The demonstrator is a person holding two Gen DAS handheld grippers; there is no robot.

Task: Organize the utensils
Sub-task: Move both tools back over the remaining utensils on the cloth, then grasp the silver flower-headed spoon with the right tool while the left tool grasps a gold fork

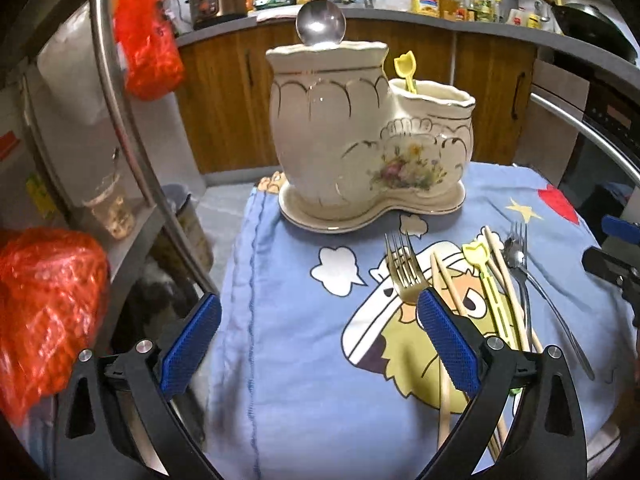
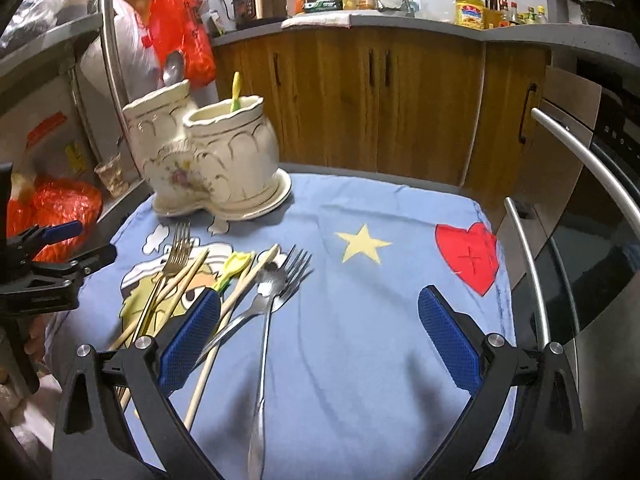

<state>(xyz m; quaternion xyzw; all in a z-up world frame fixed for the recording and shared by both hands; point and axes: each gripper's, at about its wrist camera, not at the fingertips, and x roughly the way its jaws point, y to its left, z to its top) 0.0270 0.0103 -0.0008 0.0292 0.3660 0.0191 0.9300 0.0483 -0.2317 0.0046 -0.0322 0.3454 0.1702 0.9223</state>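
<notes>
A cream ceramic two-pot utensil holder stands on the blue cartoon cloth; it also shows in the right wrist view. A steel spoon stands in its tall pot and a yellow fork in its low pot. Loose on the cloth lie a gold fork, wooden chopsticks, a yellow fork, a steel fork and a steel spoon. My left gripper is open and empty, its right finger over the gold fork's handle. My right gripper is open above the steel fork's handle.
Red plastic bags and a metal rack with a glass stand to the left. Wooden cabinets and a crowded counter lie behind. An oven with a steel rail is on the right.
</notes>
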